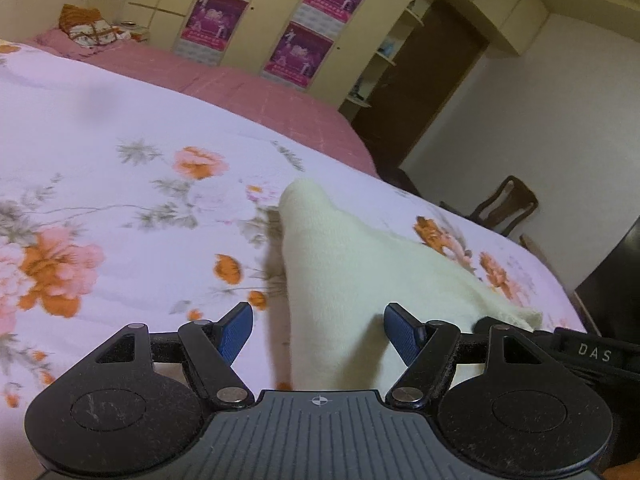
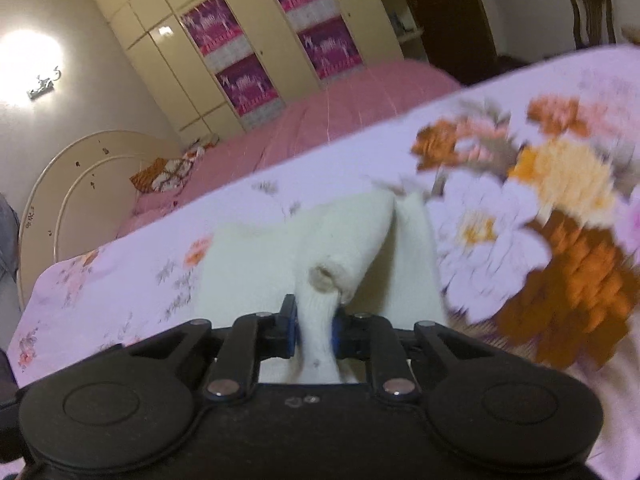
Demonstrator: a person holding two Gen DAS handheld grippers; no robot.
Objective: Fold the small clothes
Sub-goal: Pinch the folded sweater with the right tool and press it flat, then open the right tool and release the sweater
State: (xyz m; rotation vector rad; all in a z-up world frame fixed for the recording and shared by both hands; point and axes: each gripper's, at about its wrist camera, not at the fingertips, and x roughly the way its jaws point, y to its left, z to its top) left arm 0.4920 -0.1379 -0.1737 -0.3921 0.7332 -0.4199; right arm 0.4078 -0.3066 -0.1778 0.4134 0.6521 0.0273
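floral bedspread [image 1: 120,200], wardrobe [image 1: 248,12], chair [image 1: 508,204]

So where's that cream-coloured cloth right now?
The cream cloth lies on the floral bedspread, one end pinched in the right gripper, the open left gripper beside it.

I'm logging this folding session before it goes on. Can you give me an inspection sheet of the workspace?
Surface: floral bedspread over a pink quilt.
Job's things: cream knit garment, partly lifted off the bedspread.
Clutter: patterned pillow at the headboard.
Grippers: left gripper jaws open around the garment, pads apart from it; right gripper shut on a bunched part of it.
Cables: nothing seen.
Surroundings: wardrobe with purple posters, dark door, wooden chair.
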